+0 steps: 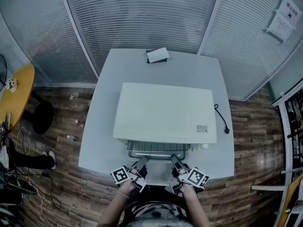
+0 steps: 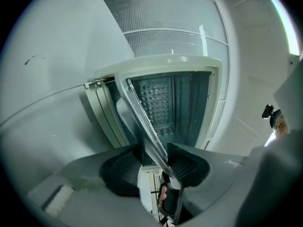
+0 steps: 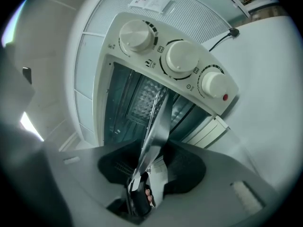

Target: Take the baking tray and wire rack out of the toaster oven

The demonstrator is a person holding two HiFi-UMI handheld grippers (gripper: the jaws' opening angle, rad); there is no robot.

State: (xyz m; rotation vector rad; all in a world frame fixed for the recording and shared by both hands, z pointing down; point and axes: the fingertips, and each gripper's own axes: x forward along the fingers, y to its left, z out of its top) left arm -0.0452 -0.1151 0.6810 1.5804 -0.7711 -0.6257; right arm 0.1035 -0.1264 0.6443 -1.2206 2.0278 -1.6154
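Observation:
A white toaster oven [image 1: 163,110] stands on the white table [image 1: 102,141] with its door down towards me. A metal baking tray [image 1: 158,151] pokes out of its mouth. Both grippers hold the tray's front edge side by side. In the left gripper view the tray [image 2: 142,112] runs edge-on from the oven cavity [image 2: 189,103] into my left gripper [image 2: 154,162], whose pads close on it. In the right gripper view the tray [image 3: 161,122], with thin wires along one face, passes between the pads of my right gripper [image 3: 151,162], below three knobs [image 3: 180,56].
The lowered oven door [image 2: 106,117] lies just under the tray. A small white box [image 1: 157,55] sits at the table's far edge, and a black power cord [image 1: 221,119] trails right of the oven. A yellow round table [image 1: 16,93] and a dark stool [image 1: 42,117] stand left.

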